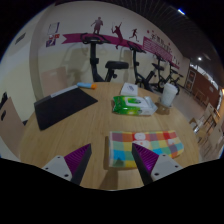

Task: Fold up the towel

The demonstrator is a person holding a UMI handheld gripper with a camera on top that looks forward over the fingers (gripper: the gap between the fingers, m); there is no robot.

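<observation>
A towel (146, 143) with a coloured checker pattern lies flat on the wooden table (85, 115), just ahead of my fingers and a little to their right. Its near edge reaches in between the fingertips. My gripper (112, 163) hovers above the table's near part with its fingers wide apart and nothing held. The purple pads (78, 158) face each other across bare wood and the towel's near corner.
A black mat (64, 104) lies on the table's left side. A green and white packet (131, 103) sits beyond the towel, with a white cylinder (169, 95) to its right. Exercise bikes (108, 65) stand behind the table by a wall with pink figures.
</observation>
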